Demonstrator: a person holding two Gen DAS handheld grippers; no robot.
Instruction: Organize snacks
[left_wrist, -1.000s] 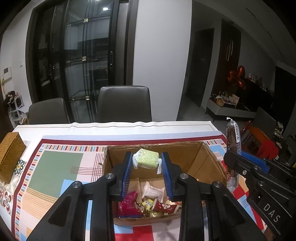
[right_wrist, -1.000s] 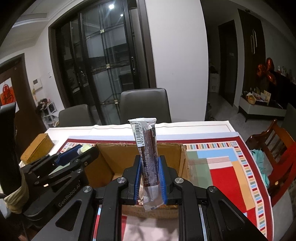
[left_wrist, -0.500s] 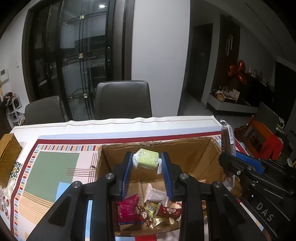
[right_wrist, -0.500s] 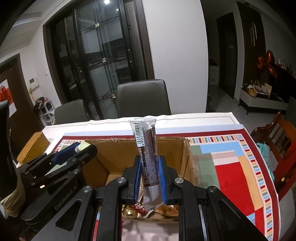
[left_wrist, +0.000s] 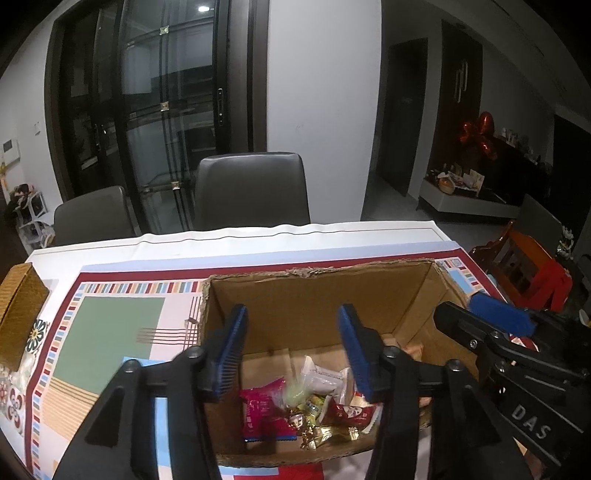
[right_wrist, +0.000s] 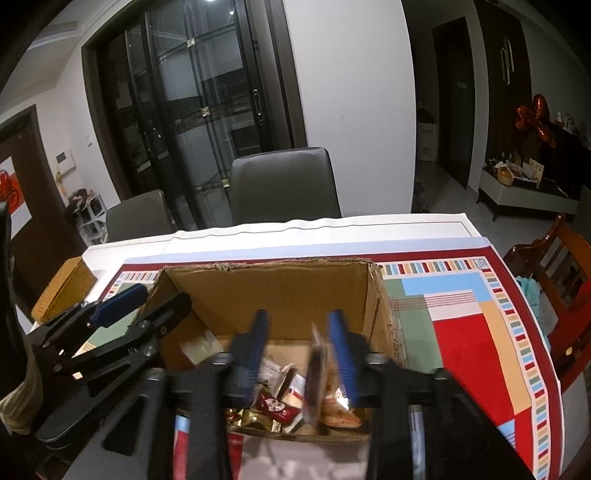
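An open cardboard box (left_wrist: 317, 295) (right_wrist: 269, 291) stands on the patterned tablecloth, with several wrapped snacks (left_wrist: 325, 402) (right_wrist: 280, 402) inside. My left gripper (left_wrist: 291, 347) is open above the box; the pale green snack (left_wrist: 295, 391) is a blur among the snacks below it. My right gripper (right_wrist: 299, 350) is open over the box; the long dark snack stick (right_wrist: 317, 373) is blurred, falling between the fingers. Each gripper shows in the other's view: the right one in the left wrist view (left_wrist: 491, 332), the left one in the right wrist view (right_wrist: 140, 306).
A woven tan box (left_wrist: 18, 314) (right_wrist: 62, 291) sits at the table's left edge. Grey chairs (left_wrist: 251, 192) stand behind the table and a wooden chair (right_wrist: 554, 266) at the right. The tablecloth (right_wrist: 461, 332) lies right of the box.
Both grippers have opened over the box. The green snack has dropped from the left one into the box, and the dark stick has left the right one's grip and is falling.
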